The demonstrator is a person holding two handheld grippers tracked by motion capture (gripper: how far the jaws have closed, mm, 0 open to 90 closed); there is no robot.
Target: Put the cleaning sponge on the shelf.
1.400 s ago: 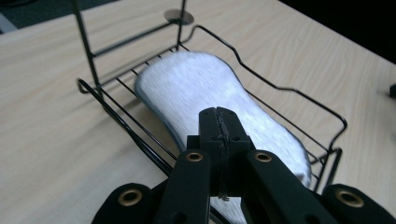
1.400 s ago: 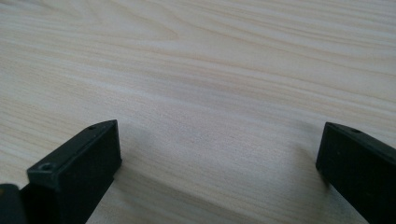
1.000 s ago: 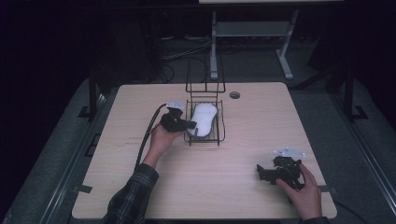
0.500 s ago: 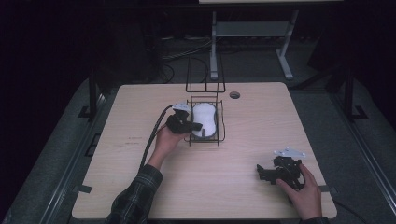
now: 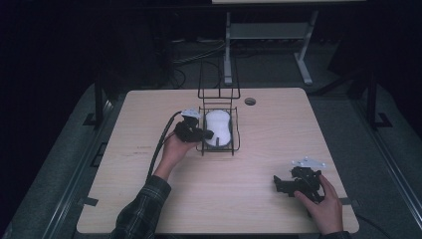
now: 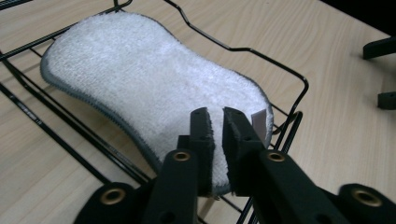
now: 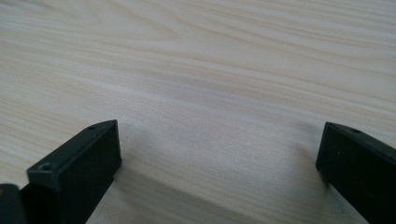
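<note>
A white peanut-shaped sponge (image 5: 218, 127) (image 6: 140, 79) lies flat in a black wire basket (image 5: 219, 151) (image 6: 280, 70) at the table's middle. My left gripper (image 5: 208, 134) (image 6: 215, 114) reaches in from the basket's left side. Its jaws stand close together with the sponge's near edge squeezed between them, and they have just been opening a little. My right gripper (image 5: 276, 182) (image 7: 219, 135) rests near the table's front right corner, open, with bare wood between its fingers.
The basket has a tall wire back frame (image 5: 219, 82) on its far side. A small dark round hole (image 5: 250, 101) sits in the light wooden table (image 5: 278, 129) behind the basket. A black cable (image 5: 158, 149) trails from the left gripper toward the front.
</note>
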